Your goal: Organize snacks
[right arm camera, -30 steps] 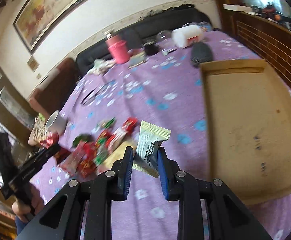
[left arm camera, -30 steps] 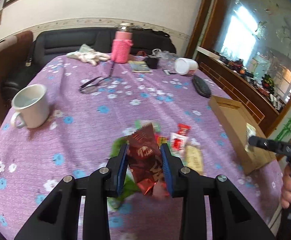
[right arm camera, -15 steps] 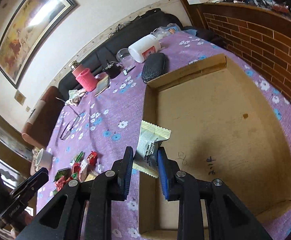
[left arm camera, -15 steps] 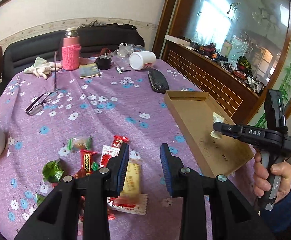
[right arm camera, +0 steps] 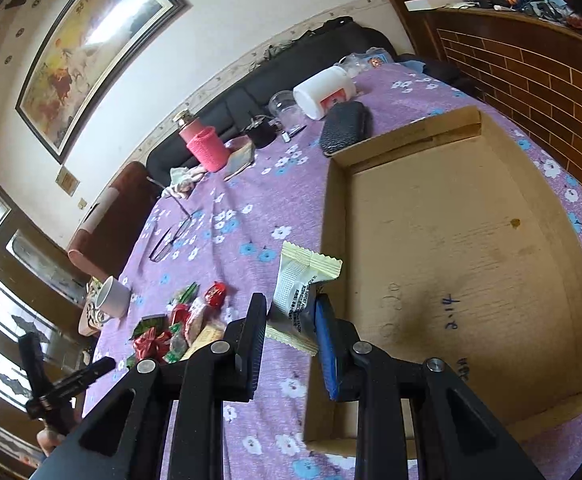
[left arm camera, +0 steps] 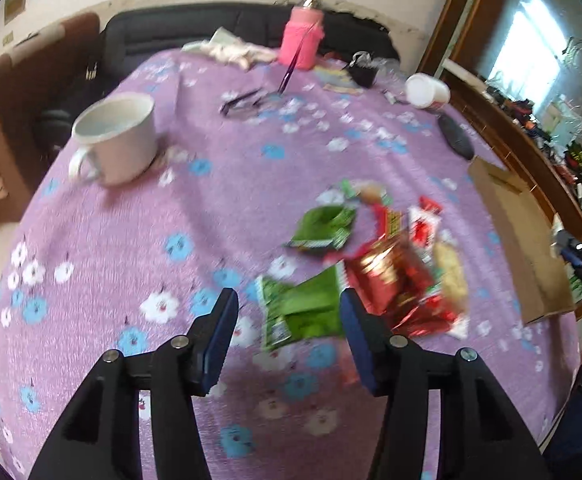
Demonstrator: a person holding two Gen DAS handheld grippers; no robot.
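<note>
Right wrist view: pale snack packet [right arm camera: 306, 280] pinched upright in right gripper [right arm camera: 291, 338], at the cardboard box [right arm camera: 471, 240] rim, prob. for dropping in. Left gripper [left arm camera: 287, 334] jaws opening, nothing clamped, over green wrapper [left arm camera: 303, 312] in the snack pile [left arm camera: 387, 264] on purple tablecloth [left arm camera: 131, 248], likely next pick.

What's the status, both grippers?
Left gripper opening over green packet. Right gripper shut on cream packet, beside empty cardboard tray. Nothing blocking.

a home living room: black sofa [right arm camera: 291, 76], framed painting [right arm camera: 91, 48], mug [left arm camera: 117, 136] on a flowered tablecloth [left arm camera: 211, 208].
</note>
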